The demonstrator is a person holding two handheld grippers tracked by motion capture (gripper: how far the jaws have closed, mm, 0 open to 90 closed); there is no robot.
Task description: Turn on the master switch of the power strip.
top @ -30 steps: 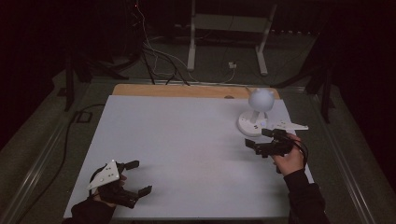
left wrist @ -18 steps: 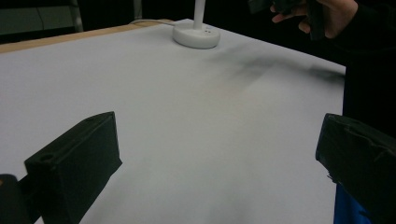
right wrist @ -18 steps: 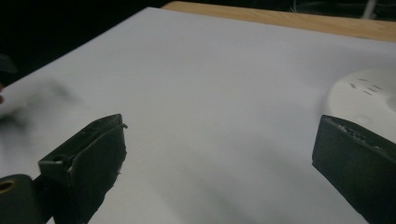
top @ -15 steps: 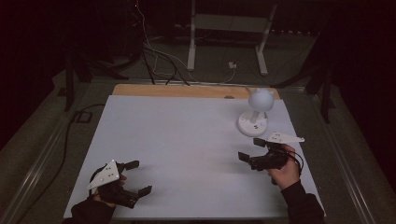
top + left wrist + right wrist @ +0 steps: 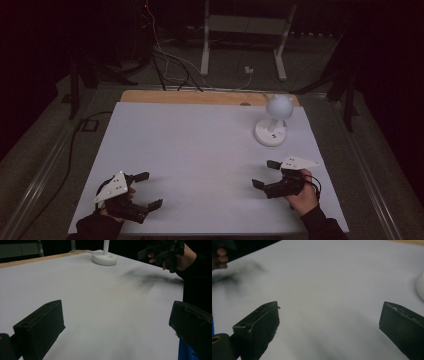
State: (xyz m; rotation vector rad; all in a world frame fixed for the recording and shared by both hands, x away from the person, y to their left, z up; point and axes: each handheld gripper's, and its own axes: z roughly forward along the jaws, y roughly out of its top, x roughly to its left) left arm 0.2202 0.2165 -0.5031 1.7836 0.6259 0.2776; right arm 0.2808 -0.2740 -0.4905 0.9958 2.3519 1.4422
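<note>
1. Two grippers, one in each of my hands, both low over the near part of the white table top. Neither holds anything.

2. Left gripper: near the table's near-left corner, jaws spread wide apart, bare white surface between them in the left gripper view. It points toward the middle and right of the table.

3. Right gripper: near the near-right edge, jaws likewise wide apart with only table top between them in the right gripper view. Its jaws point leftward, toward the table's middle.

4. One small white desk lamp: a round flat base carrying a short stem and a ball-shaped head with two little ears. It stands upright at the far right of the table, its long axis vertical, well clear of both grippers.

5. Governing relation: the lamp lies farther out on the table than the right gripper and on that same right side. From the left gripper it lies diagonally across the table, much farther away. My right hand is plainly the nearer one.

6. Judgement: if the lamp is to be handled, the right gripper would serve. It would have to turn from its present leftward heading toward the far edge, then meet the stem or the base rim. The left gripper appears parked.

7. Beyond the table: a dark floor with loose cables and a white stand frame.
</note>
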